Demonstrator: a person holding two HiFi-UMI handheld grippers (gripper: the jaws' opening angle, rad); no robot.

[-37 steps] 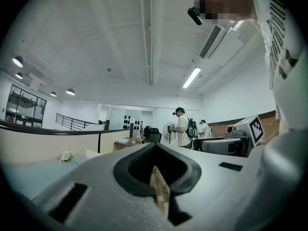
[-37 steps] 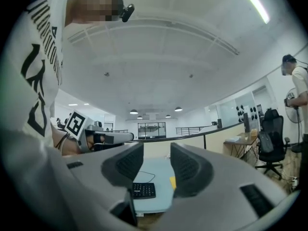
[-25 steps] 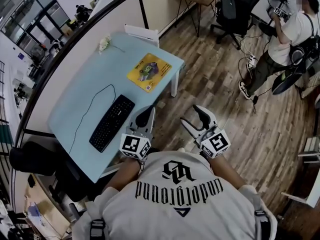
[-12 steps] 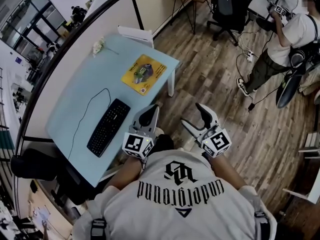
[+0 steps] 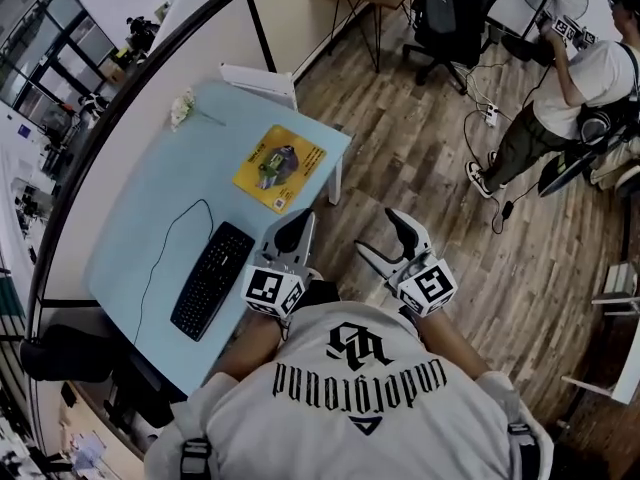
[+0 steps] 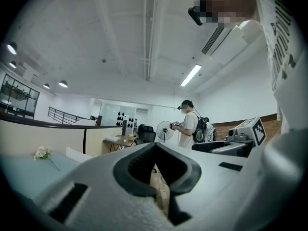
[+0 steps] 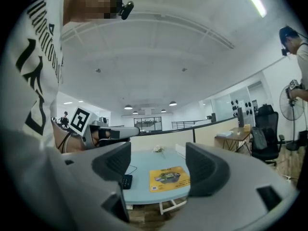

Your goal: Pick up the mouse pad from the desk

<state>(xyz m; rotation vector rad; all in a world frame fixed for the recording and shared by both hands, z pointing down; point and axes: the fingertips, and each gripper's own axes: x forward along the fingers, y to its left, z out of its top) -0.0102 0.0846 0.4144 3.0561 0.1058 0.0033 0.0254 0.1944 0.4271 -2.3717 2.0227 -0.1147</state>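
Overhead, the head view shows the yellow mouse pad flat on the pale blue desk beyond a black keyboard, with the left gripper and right gripper beside the desk's edge, touching nothing. The left gripper view shows its jaws pressed together, empty. The right gripper view shows jaws spread, the pad framed between them, well away on the desk.

**Smooth top, matt plastic, grained wood**

The pale blue rectangular surface looks smooth with a faint sheen. The yellow printed mouse pad looks matt, and the black plastic keyboard dull. The brown plank floor shows wood grain. The grey left hand-held gripper and right hand-held gripper look like matt plastic, with ribbed black pads.
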